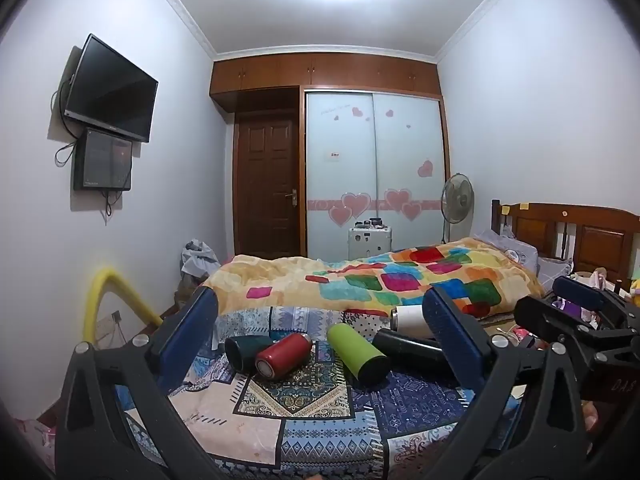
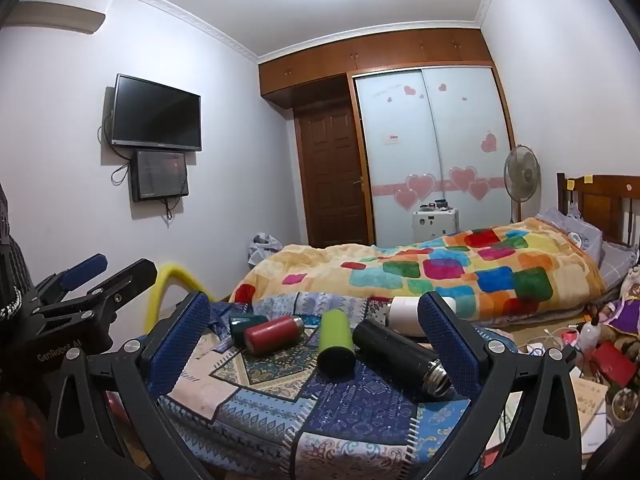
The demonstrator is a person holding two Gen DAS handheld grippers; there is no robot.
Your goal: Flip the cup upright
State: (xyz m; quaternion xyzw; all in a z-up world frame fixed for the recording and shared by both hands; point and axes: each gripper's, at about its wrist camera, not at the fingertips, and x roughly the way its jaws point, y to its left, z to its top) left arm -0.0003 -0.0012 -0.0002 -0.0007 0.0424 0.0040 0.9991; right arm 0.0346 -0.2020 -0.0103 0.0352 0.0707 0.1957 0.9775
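Several cups lie on their sides on a patterned cloth (image 1: 304, 432) (image 2: 280, 412): a dark green one (image 1: 242, 352) (image 2: 237, 327), a red one (image 1: 283, 355) (image 2: 273, 334), a lime green one (image 1: 358, 354) (image 2: 336, 343), a black one (image 1: 412, 350) (image 2: 400, 354) and a white one (image 1: 410, 316) (image 2: 404, 312). My left gripper (image 1: 320, 332) is open and empty, short of the cups. My right gripper (image 2: 314, 332) is open and empty, also short of them. Each gripper shows at the edge of the other's view: the right gripper (image 1: 580, 320), the left gripper (image 2: 92, 284).
A bed with a colourful blanket (image 1: 400, 280) (image 2: 440, 272) lies behind the cloth. Clutter (image 2: 600, 360) sits at the right. A yellow foam tube (image 1: 108, 304) (image 2: 172, 284) stands at the left. A fan (image 1: 457, 200), wardrobe and door are far back.
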